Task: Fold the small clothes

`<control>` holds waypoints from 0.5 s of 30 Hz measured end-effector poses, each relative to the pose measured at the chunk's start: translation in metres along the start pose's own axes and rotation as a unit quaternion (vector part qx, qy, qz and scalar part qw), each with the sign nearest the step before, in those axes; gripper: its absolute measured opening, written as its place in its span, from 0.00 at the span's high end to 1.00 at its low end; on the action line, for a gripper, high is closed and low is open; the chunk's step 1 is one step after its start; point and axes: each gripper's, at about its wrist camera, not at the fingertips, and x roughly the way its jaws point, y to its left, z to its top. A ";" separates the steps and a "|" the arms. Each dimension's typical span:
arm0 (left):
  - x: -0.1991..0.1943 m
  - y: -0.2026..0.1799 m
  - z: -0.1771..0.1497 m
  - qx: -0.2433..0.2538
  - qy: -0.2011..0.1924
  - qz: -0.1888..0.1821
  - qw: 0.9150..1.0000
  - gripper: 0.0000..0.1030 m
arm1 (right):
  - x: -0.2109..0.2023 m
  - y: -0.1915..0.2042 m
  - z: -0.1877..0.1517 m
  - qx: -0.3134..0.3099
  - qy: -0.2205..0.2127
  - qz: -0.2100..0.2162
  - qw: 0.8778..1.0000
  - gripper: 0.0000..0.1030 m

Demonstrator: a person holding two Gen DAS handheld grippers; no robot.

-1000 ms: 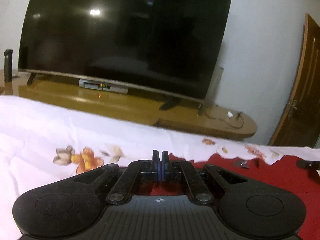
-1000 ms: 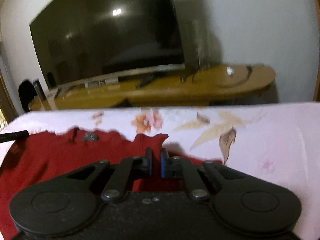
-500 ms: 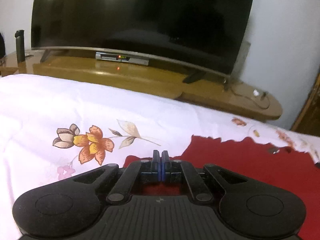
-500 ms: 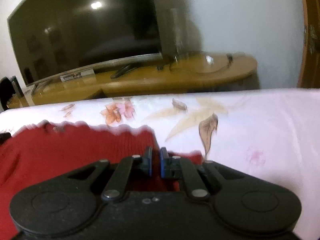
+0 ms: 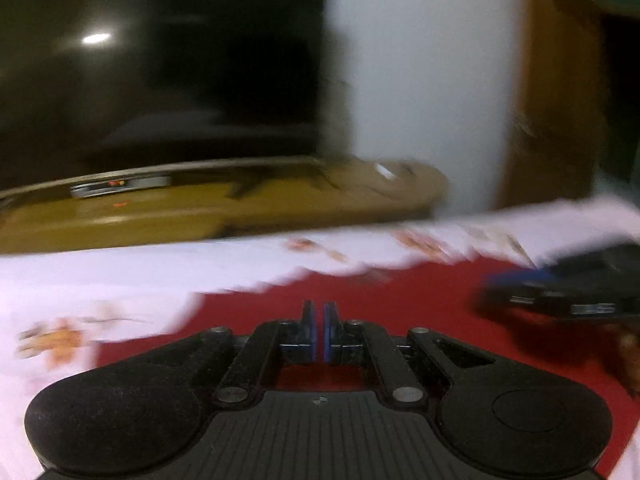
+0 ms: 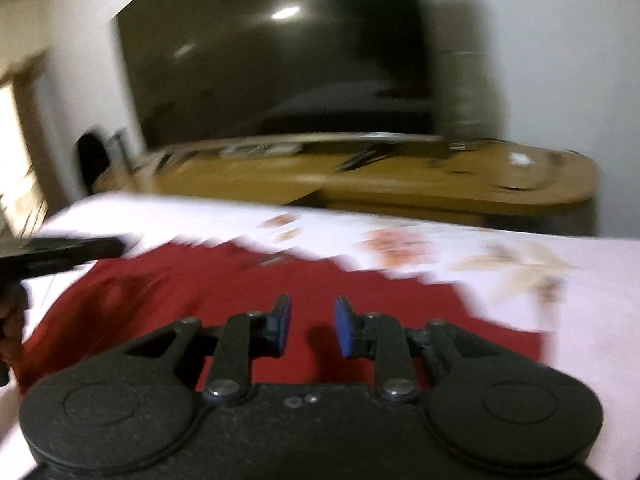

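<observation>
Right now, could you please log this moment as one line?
left gripper: nearly shut, empty | right gripper: open | red garment: flat on floral sheet | frames blurred

Room background: television wall and wooden stand

A large dark television [image 6: 280,60] stands on a long yellow-brown wooden stand [image 6: 440,188] against a white wall [image 5: 420,80]. A ceiling light reflects in the screen. A brown wooden door [image 5: 556,100] is right of the television. A floral white sheet [image 5: 100,276] lies in front of the stand.

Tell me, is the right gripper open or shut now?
Open. The right gripper shows a clear gap between its blue pads, above the red garment.
</observation>
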 end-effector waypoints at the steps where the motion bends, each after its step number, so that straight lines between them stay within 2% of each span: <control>1: 0.007 -0.003 -0.003 0.002 0.012 -0.003 1.000 0.99 | 0.009 0.013 0.000 -0.017 0.005 -0.002 1.000 0.74; 3: 0.017 0.009 -0.012 -0.010 0.030 0.006 0.999 0.99 | 0.020 0.020 -0.002 -0.030 0.014 -0.006 0.999 0.70; 4: 0.016 0.025 -0.018 -0.025 0.032 0.011 0.999 0.97 | 0.025 0.017 -0.003 -0.031 0.022 -0.013 0.999 0.71; 5: 0.013 0.040 -0.021 -0.041 0.034 0.035 0.998 0.97 | 0.024 0.012 -0.006 -0.035 0.031 -0.031 0.998 0.71; 6: 0.007 0.060 -0.024 -0.061 0.037 0.059 0.996 0.97 | 0.021 0.000 -0.009 -0.033 0.034 -0.049 0.998 0.75; 8: -0.002 0.087 -0.032 -0.107 0.032 0.050 0.992 0.97 | 0.011 -0.038 -0.016 -0.002 0.036 -0.087 0.996 0.85; 9: -0.005 0.092 -0.034 -0.103 0.032 0.052 0.993 0.97 | 0.002 -0.057 -0.019 0.023 0.034 -0.088 0.995 0.95; 10: -0.005 0.093 -0.034 -0.088 0.032 0.055 0.994 0.97 | -0.005 -0.075 -0.022 0.052 0.034 -0.079 0.995 1.00; 12: -0.003 0.090 -0.034 -0.084 0.032 0.055 0.994 0.97 | -0.007 -0.082 -0.021 0.053 0.040 -0.074 0.995 1.00; 14: -0.009 0.088 -0.032 -0.091 0.024 0.057 0.994 0.97 | -0.006 -0.071 -0.019 0.037 0.042 -0.086 0.995 1.00; 15: -0.020 0.083 -0.031 -0.094 0.013 0.060 0.994 0.97 | -0.010 -0.064 -0.019 0.038 0.037 -0.087 0.995 0.89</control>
